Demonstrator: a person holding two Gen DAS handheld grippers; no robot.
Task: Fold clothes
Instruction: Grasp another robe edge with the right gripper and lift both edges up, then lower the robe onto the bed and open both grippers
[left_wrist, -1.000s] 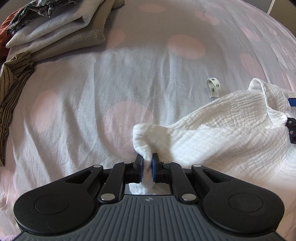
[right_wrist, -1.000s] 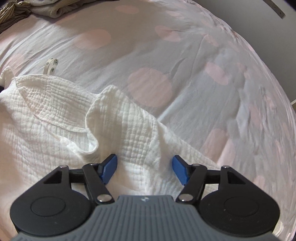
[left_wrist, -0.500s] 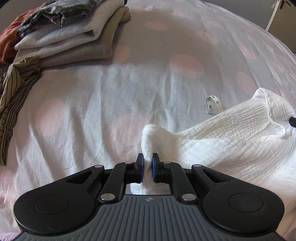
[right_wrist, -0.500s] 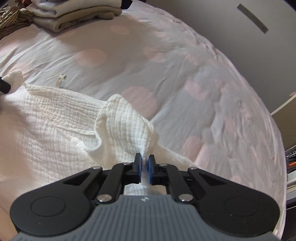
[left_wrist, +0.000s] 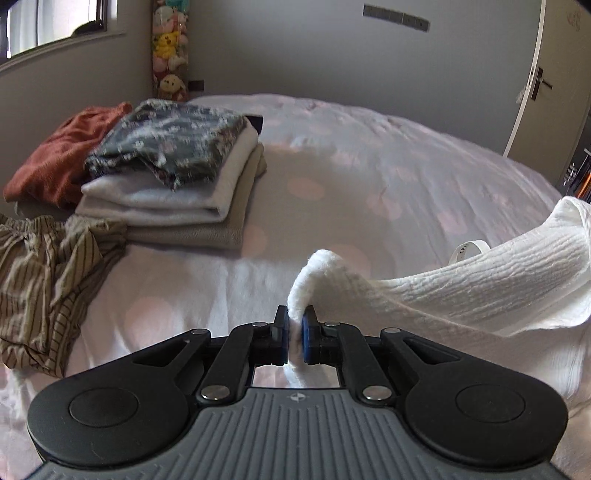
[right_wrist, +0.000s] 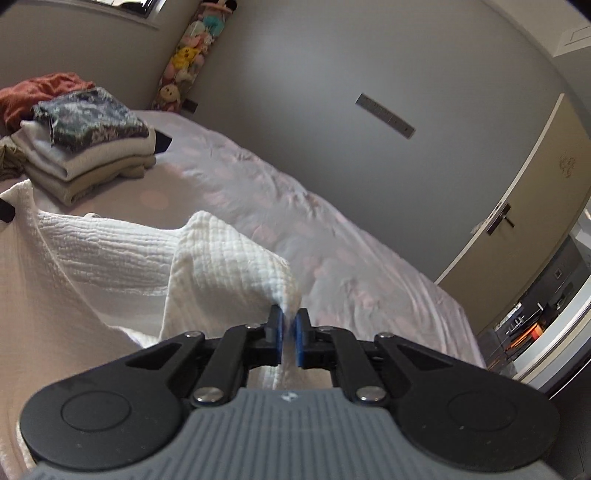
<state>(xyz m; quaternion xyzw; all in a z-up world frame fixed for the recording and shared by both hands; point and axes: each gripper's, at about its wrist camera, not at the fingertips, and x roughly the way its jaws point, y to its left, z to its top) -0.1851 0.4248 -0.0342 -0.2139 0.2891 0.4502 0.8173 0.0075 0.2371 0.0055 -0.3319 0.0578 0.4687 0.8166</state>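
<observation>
Two grippers each pinch the white garment (left_wrist: 480, 280). The left gripper (left_wrist: 294, 334) is clamped on a rolled bit of its edge, which bulges up between the blue pads (left_wrist: 283, 332). The right gripper (right_wrist: 287, 338) is closed on a peaked corner of the same cloth (right_wrist: 229, 258), a thin fold caught between its pads (right_wrist: 279, 338). From both grips the crinkled fabric rises off the bed (left_wrist: 388, 155) and sags between them, its lower part draping toward the polka-dot sheet. A small white tag (left_wrist: 467, 249) shows behind the raised edge. Further back sits a folded stack (left_wrist: 173, 181), with a striped garment (left_wrist: 48, 280) crumpled beside it and a rust one (left_wrist: 62, 155) behind.
</observation>
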